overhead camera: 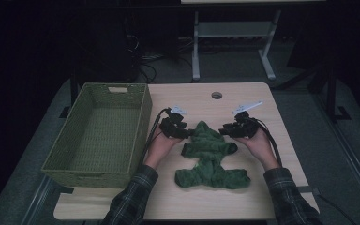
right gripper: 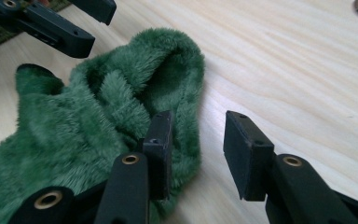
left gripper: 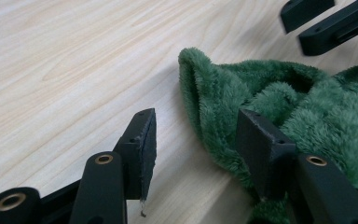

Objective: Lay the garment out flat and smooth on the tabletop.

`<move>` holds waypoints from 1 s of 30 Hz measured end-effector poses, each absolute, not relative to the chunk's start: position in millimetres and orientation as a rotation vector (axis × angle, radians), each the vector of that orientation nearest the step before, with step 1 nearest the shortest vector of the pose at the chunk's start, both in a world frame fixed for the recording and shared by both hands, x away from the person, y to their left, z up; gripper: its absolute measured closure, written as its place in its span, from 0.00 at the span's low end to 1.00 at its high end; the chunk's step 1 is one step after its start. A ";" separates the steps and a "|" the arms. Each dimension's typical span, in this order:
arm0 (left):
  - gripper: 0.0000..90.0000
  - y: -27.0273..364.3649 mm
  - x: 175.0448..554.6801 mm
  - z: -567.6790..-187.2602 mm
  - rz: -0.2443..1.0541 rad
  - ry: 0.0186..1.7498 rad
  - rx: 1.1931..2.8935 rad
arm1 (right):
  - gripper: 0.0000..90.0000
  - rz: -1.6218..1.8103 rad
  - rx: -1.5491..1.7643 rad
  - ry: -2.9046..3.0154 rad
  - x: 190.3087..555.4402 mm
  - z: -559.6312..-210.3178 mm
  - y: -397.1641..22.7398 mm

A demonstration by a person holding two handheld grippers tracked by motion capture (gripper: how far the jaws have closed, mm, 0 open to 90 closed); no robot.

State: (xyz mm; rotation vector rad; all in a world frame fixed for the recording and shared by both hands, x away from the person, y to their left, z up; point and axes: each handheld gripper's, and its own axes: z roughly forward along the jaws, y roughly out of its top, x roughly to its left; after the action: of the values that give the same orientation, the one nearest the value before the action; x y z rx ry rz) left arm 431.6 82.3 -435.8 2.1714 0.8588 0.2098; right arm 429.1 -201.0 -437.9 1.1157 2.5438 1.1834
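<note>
Both sets of fingers stand apart w/ nothing pinched. On my left gripper [left gripper: 193, 140] one finger [left gripper: 142, 144] sits over bare wood; the other is set against the edge of the green fleece cloth [left gripper: 284, 102], pads not pressing on it. My right gripper [right gripper: 196, 149] is much the same: one finger [right gripper: 161, 149] is up against the fleece fold, the other over bare table, gap between them unfilled.

From the high view the cloth [overhead camera: 210, 157] lies crumpled mid-table [overhead camera: 187, 101], its top end pointing away from me, w/ my left gripper [overhead camera: 187, 132] and right gripper [overhead camera: 222, 130] just beside that top end, one each side. Green woven basket [overhead camera: 82, 136] stands at the table's left edge, apart from the cloth.
</note>
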 end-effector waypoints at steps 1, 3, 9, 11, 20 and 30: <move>0.53 82.0 432.2 -436.8 0.202 0.861 2.171 | 0.69 1.172 1.125 2.559 431.5 -439.7 -197.9; 0.53 80.7 433.2 -438.8 0.176 0.857 2.169 | 0.69 1.160 1.121 2.569 434.5 -442.9 -193.4; 0.52 73.4 434.2 -444.8 0.133 0.845 2.188 | 0.69 1.110 1.142 2.621 438.9 -456.8 -187.7; 0.53 71.3 435.4 -446.1 0.116 0.834 2.204 | 0.70 1.098 1.143 2.635 439.7 -459.6 -187.1; 0.83 57.8 436.4 -449.9 0.082 0.786 2.316 | 0.94 1.054 1.110 2.686 438.9 -463.5 -182.5; 0.96 55.2 431.7 -424.8 0.270 0.765 2.394 | 0.96 1.082 1.097 2.606 432.1 -443.8 -191.4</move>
State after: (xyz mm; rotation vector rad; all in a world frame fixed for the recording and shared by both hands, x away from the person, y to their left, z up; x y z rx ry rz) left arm 431.7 55.2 -424.8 2.3943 0.7652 0.2698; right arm 432.1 -191.4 -443.8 1.0967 2.6062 1.0819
